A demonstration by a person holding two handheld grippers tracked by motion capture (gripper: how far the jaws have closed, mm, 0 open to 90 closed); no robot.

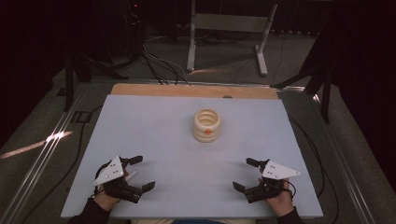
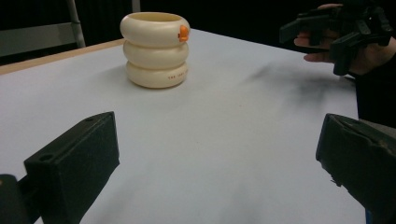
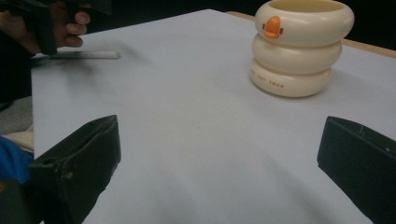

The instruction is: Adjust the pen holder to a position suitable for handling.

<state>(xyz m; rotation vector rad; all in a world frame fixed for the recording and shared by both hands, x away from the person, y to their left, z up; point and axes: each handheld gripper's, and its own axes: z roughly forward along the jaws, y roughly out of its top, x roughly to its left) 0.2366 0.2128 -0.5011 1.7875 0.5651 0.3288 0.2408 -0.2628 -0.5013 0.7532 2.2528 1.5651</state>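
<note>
Cream ringed cup (image 1: pixel 207 124), three stacked bulges, orange beak mark facing person, upright at table (image 1: pixel 154 121) centre, slightly toward 12 o'clock. Left gripper (image 1: pixel 138 173) at 7 o'clock, jaws wide apart, empty; thin white stick (image 1: pixel 132 175) on table beside it. Right gripper (image 1: pixel 245 174) at 5 o'clock, jaws wide apart, empty. Both well apart from cup.

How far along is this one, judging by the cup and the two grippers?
Nothing looks done yet. The cream ringed cup stands upright and untouched mid-table. The left gripper and right gripper rest near the table's front edge, jaws open and holding nothing. A thin white stick lies by the left hand. Any handling remains ahead.
</note>
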